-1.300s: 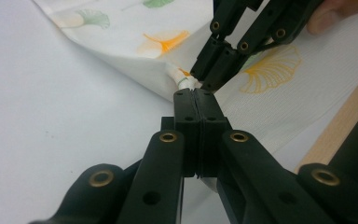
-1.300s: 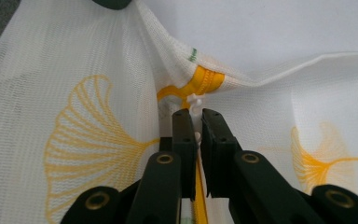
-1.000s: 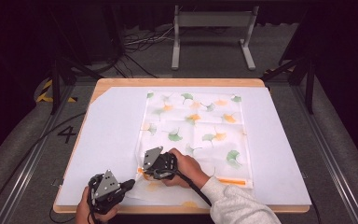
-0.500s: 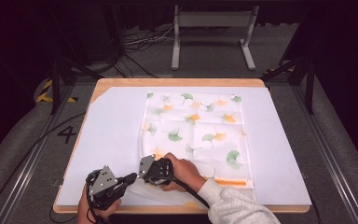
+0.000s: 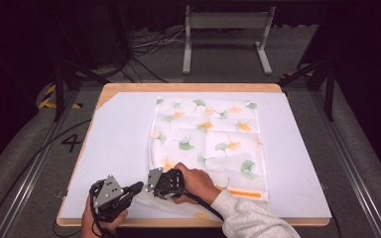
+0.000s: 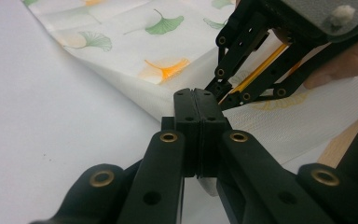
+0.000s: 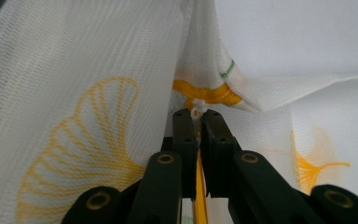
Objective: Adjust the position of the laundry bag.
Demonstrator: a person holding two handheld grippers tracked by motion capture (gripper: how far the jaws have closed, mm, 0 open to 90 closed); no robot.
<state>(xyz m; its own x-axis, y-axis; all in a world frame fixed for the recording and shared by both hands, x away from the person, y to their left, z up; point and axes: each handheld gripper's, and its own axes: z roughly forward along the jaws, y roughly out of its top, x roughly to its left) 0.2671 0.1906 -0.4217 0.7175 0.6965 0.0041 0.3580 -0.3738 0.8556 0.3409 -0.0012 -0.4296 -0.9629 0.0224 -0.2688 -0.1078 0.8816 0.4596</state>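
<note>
A white mesh bag (image 5: pixel 208 134) printed with green and orange ginkgo leaves lies flat on the table, with an orange zipper (image 5: pixel 243 192) along its near edge. My right gripper (image 5: pixel 149 189) sits at the bag's near left corner. In the right gripper view it (image 7: pixel 196 112) is shut on the small white zipper pull (image 7: pixel 196 106) at the end of the orange zipper (image 7: pixel 207 95). My left gripper (image 5: pixel 139 187) is just to its left, and its jaws (image 6: pixel 196 93) are shut on the bag's mesh edge (image 6: pixel 205 179). The two gripper tips nearly touch.
A white sheet (image 5: pixel 119 139) covers the wooden table (image 5: pixel 188 87). Bare sheet lies left and right of the bag. Beyond the table stand a grey metal stand (image 5: pixel 225 29) and dark frame legs, with cables on the floor.
My right gripper has moved slightly left and toward the near edge with the bag's corner. It now sits right next to the left gripper, which has barely shifted.
</note>
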